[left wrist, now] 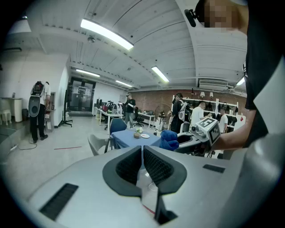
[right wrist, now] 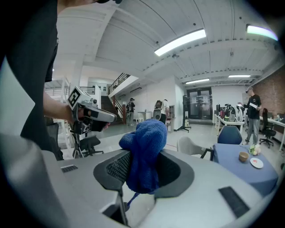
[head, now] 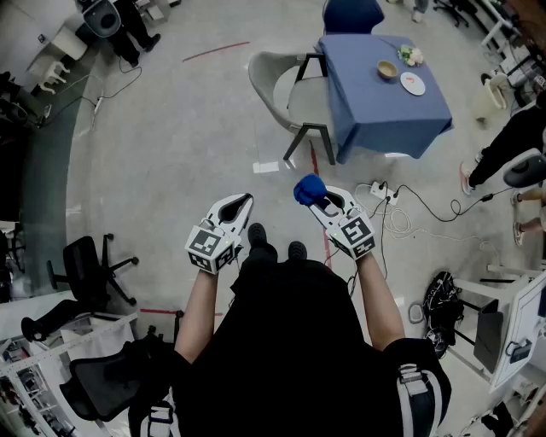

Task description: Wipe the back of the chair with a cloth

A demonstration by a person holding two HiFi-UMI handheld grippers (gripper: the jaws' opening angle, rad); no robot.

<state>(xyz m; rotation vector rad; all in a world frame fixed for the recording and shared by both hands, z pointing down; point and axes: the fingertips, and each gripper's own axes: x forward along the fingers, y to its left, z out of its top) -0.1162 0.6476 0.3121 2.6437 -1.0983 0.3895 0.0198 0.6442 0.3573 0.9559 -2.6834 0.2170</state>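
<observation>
A pale grey shell chair (head: 281, 90) on black legs stands ahead of me on the floor, pushed against a blue-covered table; it also shows small in the left gripper view (left wrist: 95, 143) and the right gripper view (right wrist: 189, 144). My right gripper (head: 317, 198) is shut on a bunched blue cloth (head: 309, 189), which bulges up out of its jaws (right wrist: 144, 151). My left gripper (head: 243, 203) is held beside it, its jaws shut together on nothing (left wrist: 142, 149). Both grippers are at waist height, well short of the chair.
The table (head: 426, 119) carries a bowl (head: 387, 69) and a plate (head: 413, 83), with a blue chair (head: 351, 14) behind it. A power strip and cables (head: 380, 189) lie on the floor to the right. Black office chairs (head: 85, 265) stand at the left. People stand at the right edge.
</observation>
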